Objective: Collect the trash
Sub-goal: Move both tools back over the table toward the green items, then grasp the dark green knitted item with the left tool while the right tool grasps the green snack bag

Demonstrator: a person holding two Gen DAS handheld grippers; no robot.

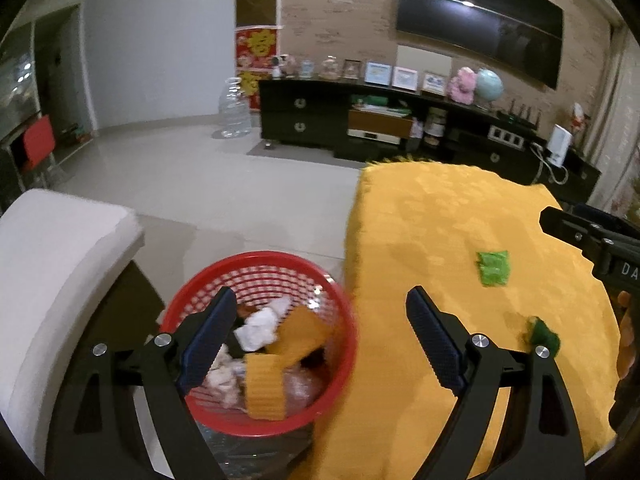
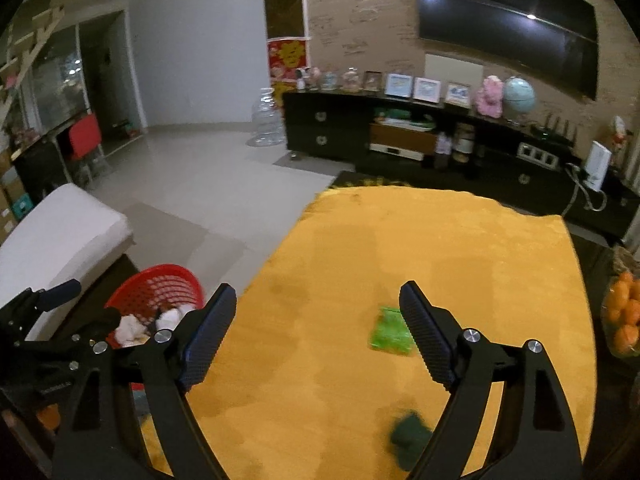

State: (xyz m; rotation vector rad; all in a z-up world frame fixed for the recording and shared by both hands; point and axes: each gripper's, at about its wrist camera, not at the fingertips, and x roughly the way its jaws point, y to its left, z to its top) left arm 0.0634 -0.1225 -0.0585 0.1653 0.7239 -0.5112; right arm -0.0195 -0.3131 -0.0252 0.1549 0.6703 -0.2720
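Behind right claw [image 2: 318, 300], wide w/ nothing held, green wrapper [image 2: 390, 332] partly hidden, blurred.

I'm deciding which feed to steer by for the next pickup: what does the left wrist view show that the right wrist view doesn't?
Left wrist only: the inside of the red basket, with white crumpled paper and orange corrugated pieces; the open, empty left gripper hangs over its right rim.

Right wrist only: a bowl of oranges at the table's right edge, and the open, empty right gripper above the cloth.

Both: the yellow tablecloth, the light green wrapper, the dark green wad and the basket.
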